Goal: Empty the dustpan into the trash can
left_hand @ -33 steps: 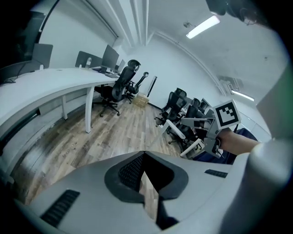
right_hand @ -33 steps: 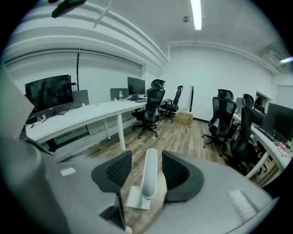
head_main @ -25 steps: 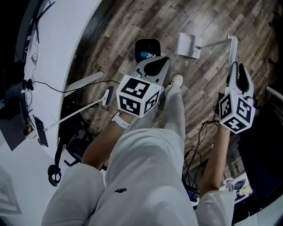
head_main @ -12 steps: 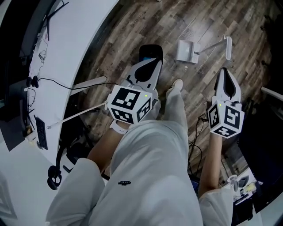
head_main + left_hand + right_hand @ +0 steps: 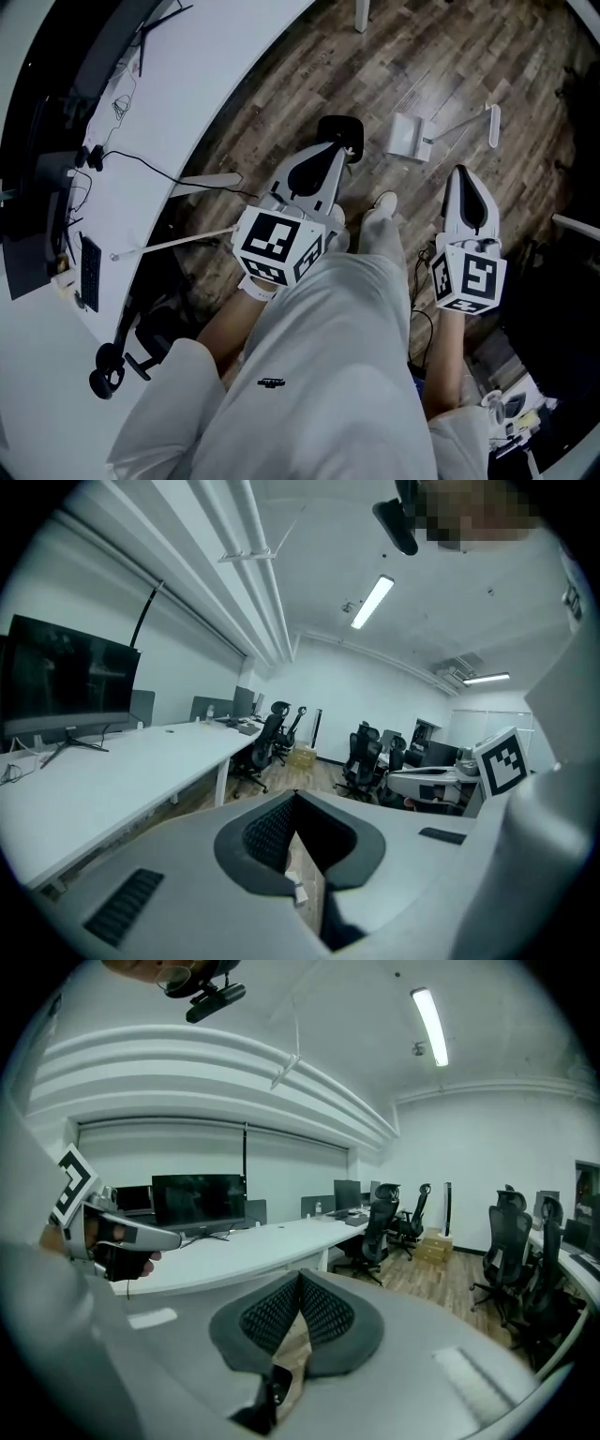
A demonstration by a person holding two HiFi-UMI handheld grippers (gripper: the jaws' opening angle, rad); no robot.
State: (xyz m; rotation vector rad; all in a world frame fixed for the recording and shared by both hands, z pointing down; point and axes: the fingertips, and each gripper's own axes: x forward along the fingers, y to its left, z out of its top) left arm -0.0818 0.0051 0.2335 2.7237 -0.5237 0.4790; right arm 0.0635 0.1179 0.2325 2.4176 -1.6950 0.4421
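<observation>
Dustpan (image 5: 406, 137) on floor (image 5: 300, 70), left tool (image 5: 336, 150), right tool (image 5: 457, 172) shut, empty, near level

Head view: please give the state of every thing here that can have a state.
Left gripper: shut, empty.
Right gripper: shut, empty.
Dustpan: resting on the floor, not held.
Trash can: standing on the floor, partly hidden behind the left gripper.
</observation>
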